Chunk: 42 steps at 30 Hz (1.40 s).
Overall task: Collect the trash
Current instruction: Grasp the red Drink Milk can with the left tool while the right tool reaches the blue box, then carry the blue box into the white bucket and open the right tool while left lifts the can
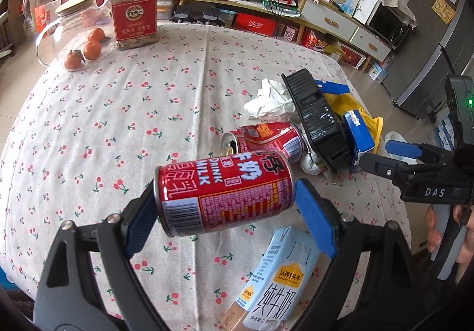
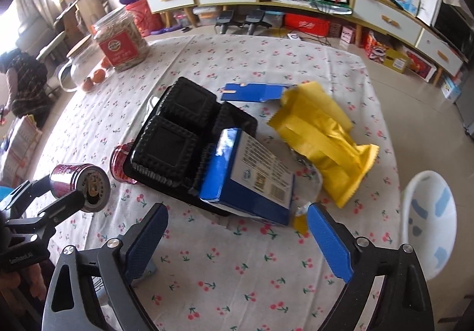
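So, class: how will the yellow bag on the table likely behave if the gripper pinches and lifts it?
The yellow bag looks creased and flattened, so it will probably flop and crumple. It seems thin, so likely light. Its glossy surface may slip between the open right gripper pads.

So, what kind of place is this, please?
Most likely a lived-in home living or dining room: a table under a cherry-print tablecloth, a long wooden sideboard with white drawers, and a clear plastic snack jar with a red label beside small oranges.
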Each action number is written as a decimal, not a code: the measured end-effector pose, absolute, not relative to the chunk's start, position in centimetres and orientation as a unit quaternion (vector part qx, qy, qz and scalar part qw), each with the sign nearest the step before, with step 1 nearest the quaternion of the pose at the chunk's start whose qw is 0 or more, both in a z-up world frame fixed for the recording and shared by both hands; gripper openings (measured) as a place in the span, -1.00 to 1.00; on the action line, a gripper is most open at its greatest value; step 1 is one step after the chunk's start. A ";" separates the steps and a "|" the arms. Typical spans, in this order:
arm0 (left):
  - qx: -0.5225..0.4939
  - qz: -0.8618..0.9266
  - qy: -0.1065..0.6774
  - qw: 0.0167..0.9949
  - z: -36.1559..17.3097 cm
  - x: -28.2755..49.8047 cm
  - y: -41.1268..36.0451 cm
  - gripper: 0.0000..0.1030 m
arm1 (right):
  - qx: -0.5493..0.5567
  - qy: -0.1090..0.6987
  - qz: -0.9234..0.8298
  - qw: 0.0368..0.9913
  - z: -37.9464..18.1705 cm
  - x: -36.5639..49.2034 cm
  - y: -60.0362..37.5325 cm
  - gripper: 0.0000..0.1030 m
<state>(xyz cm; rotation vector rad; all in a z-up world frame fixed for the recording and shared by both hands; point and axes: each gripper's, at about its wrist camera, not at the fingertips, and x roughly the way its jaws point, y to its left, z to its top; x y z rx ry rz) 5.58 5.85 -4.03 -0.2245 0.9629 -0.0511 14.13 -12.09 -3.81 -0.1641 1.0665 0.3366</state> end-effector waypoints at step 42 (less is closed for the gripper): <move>-0.041 -0.126 0.430 0.893 0.2 9.0 -4.9 0.72 | 0.169 0.436 0.017 0.884 2.3 13.1 -38.3 -0.41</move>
